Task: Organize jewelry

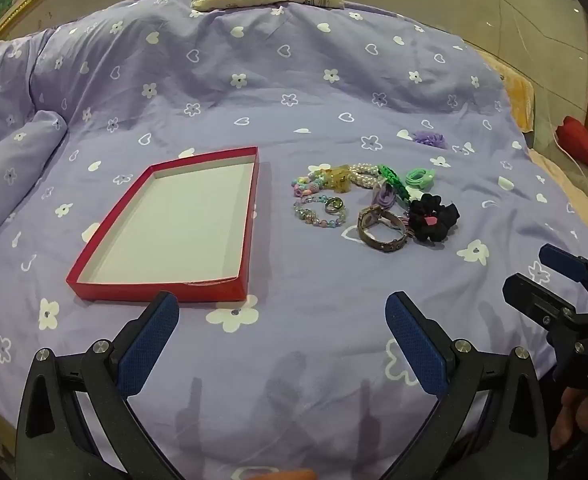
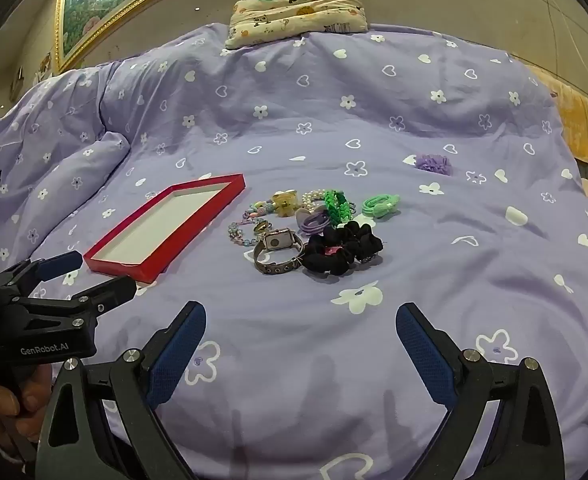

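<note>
A: Start at the left. What lies on the purple bedspread (image 1: 294, 80)?

B: A shallow red box (image 1: 165, 224) with a white inside, nothing in it. It sits flat on the cover, its near edge just beyond the left gripper (image 1: 281, 320).

A: And that claw?

B: Spread wide, nothing between its blue pads (image 1: 149, 344); it hovers over bare cloth, tilted down toward the bed.

A: Moving right?

B: The jewelry heap, near the box but apart from it. First the pastel bead bracelets (image 1: 318, 208) with a ring (image 1: 334, 204) lying among them, then a yellowish clip (image 1: 336, 178) against a pearl bracelet (image 1: 364, 176). In front of those lies a wristwatch (image 1: 380, 228), its strap curled into a loop.

A: Further along?

B: A green braided band (image 1: 394, 182), a pale green coil (image 1: 420, 178), and a black scrunchie (image 1: 432, 216) touching the watch strap. Behind the heap, well apart, lies a small purple flower piece (image 1: 430, 139).

A: And the right gripper (image 2: 300, 320)?

B: Also gaping wide and holding nothing, aimed at the heap from the near side, over open cloth. At the head of the bed lies a printed pillow (image 2: 298, 12).
</note>
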`<state>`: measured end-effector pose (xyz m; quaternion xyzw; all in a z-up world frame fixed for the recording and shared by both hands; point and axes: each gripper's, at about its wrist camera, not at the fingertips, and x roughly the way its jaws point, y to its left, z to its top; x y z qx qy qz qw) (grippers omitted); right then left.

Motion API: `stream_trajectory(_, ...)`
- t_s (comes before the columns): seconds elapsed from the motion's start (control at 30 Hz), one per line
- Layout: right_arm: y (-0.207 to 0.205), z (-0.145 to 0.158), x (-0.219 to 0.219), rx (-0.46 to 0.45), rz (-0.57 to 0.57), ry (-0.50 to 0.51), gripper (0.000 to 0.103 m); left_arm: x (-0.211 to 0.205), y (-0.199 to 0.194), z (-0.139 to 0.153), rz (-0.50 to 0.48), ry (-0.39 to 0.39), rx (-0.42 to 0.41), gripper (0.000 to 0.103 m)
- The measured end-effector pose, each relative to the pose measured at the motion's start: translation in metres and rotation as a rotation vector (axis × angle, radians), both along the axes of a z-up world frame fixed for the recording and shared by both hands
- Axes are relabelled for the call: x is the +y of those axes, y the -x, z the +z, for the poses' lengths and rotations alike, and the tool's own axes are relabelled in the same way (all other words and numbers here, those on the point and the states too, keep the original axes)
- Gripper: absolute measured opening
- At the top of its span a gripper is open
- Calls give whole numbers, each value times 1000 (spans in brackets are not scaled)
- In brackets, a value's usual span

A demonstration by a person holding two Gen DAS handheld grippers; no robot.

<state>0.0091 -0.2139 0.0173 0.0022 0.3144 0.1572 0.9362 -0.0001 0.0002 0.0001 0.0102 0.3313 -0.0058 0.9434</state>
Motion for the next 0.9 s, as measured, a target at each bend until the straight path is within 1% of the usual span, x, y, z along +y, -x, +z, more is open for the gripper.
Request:
stream_trajectory(0.1,2,2,1,-3,3,-4,97,1,2,1,5,1,-7,103)
stream_trajectory(0.13,0,2,1,9,4,-5,97,1,2,0,5,-1,-9,103)
stream_trajectory(0.27,0,0,-1,9,6,-7,97,2,0,-5,4,-5,-9,103)
stream_trajectory(0.3,-2,1,-1,9,5,-8,97,3,-2,-1,9,5,4,103)
stream_trajectory(0.9,-1,0,3,21,-1,-5,97,7,-1,6,22,16,-8,103)
